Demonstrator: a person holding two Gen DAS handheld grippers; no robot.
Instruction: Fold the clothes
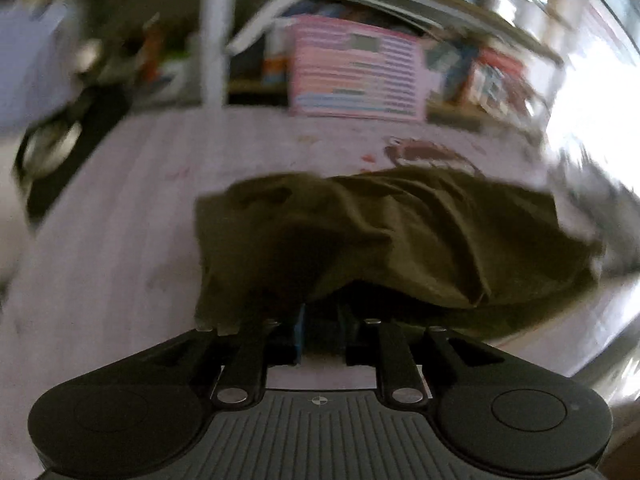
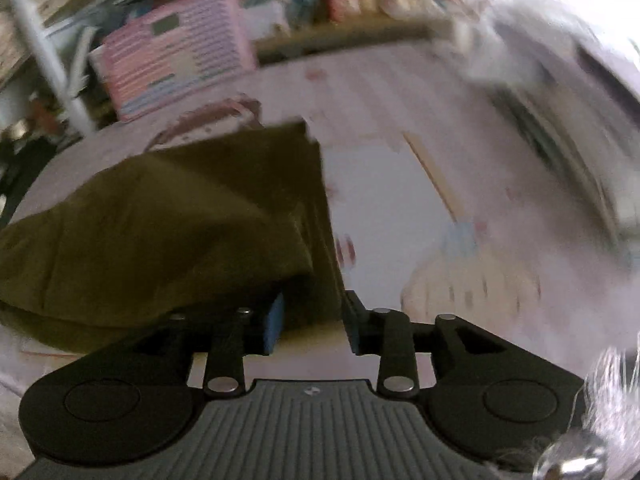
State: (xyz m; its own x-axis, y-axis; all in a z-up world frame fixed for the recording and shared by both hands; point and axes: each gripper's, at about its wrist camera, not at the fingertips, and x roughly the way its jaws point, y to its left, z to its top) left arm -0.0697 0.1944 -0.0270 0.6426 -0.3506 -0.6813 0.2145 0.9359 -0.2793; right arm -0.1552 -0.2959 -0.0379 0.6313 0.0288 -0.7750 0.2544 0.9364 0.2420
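Observation:
An olive-green garment [image 1: 392,236] hangs bunched over the pale pink bed sheet [image 1: 120,208]. My left gripper [image 1: 322,320] has its near edge draped over the fingertips, the jaws close together on the cloth. In the right wrist view the same garment [image 2: 168,220] spreads left, with a straight folded edge running down into my right gripper [image 2: 312,320], whose jaws hold that edge between them. Both views are motion-blurred.
A pink striped box [image 1: 356,72] and cluttered shelves stand behind the bed. A white post [image 1: 214,32] rises at the back left. The sheet shows a printed pattern [image 2: 460,240] to the right of the garment.

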